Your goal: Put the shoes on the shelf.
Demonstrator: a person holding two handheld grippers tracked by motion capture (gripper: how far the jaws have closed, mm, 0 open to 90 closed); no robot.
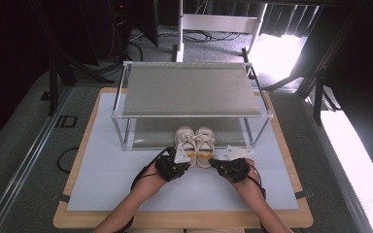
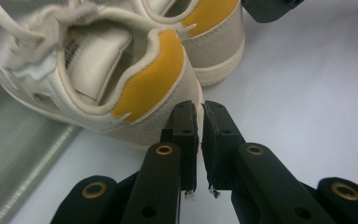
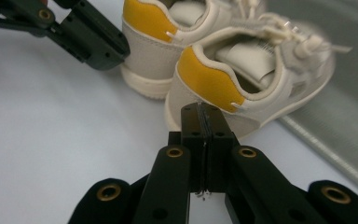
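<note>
Your wooden table (image 1: 80, 160) carries a pale grey rectangular mat (image 1: 111, 179) that covers most of its top. On the far half of that mat stands a two-tier rack of white metal tubing with grey shelf panels (image 1: 189, 90); its upper shelf spans the width of the frame, and its lower shelf lies down at mat level.

At the front edge of the lower shelf sit two small cream sneakers with yellow heel linings, side by side, toes pointing into the rack and heels toward you. The left sneaker (image 1: 185, 141) and the right sneaker (image 1: 205, 144) nearly touch along their inner sides. Their heels overhang onto the mat, just in front of the shelf's rim.

Your left gripper (image 2: 199, 116), black with a grey three-cornered plate on top, is right at the left sneaker's heel. Its jaws are drawn together with a thin slit between them, and the suede back edge of the heel looks pinched in that slit.

Your right gripper (image 3: 204, 114) meets the right sneaker's heel the same way, jaws pressed flat against each other at the heel's back; whether any suede is caught there cannot be told.
</note>
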